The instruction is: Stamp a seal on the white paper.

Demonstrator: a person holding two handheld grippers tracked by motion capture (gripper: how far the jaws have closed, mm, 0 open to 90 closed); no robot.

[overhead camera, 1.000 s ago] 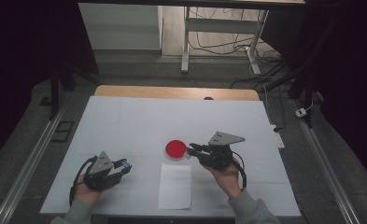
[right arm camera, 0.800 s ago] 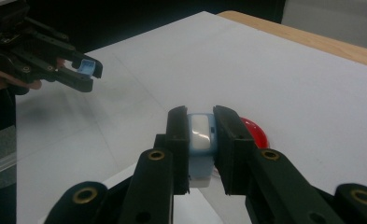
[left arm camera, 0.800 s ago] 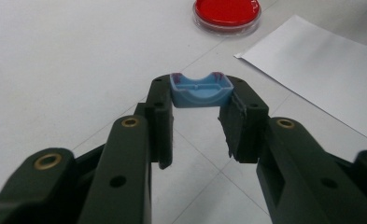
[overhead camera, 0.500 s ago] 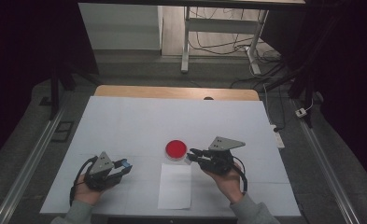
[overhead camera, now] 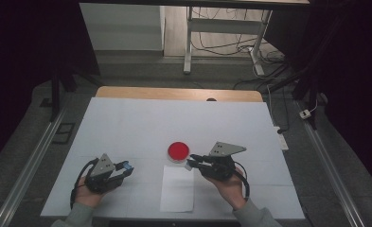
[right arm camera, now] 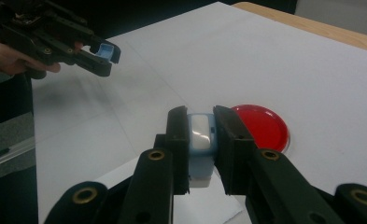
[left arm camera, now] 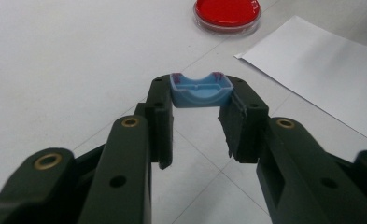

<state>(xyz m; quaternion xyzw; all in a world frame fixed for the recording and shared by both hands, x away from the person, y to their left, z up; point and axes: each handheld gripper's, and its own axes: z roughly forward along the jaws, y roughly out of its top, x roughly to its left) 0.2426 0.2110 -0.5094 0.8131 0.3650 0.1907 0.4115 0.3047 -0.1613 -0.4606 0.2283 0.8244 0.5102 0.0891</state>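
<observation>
A small blue cap-like piece (left arm camera: 201,93) with a curved top edge is clamped between the tips of my left gripper (left arm camera: 197,105), above the white table at the near left (overhead camera: 125,168). My right gripper (right arm camera: 201,128) is shut on a pale blue and white block (right arm camera: 201,144), standing upright between its pads. This gripper (overhead camera: 192,163) hovers just near-right of a round red dish (overhead camera: 179,150). From the right gripper view, the left gripper (right arm camera: 104,53) hangs at the upper left with its blue piece (right arm camera: 105,49).
A white paper sheet (overhead camera: 177,188) lies near the front edge between the hands, its corner under the right gripper. The white table cover (overhead camera: 141,123) stretches bare toward the wooden far edge (overhead camera: 174,93). Table legs and cables stand beyond on the floor.
The right gripper has drifted slightly toward the near edge with the block in it. The left gripper has kept still.
</observation>
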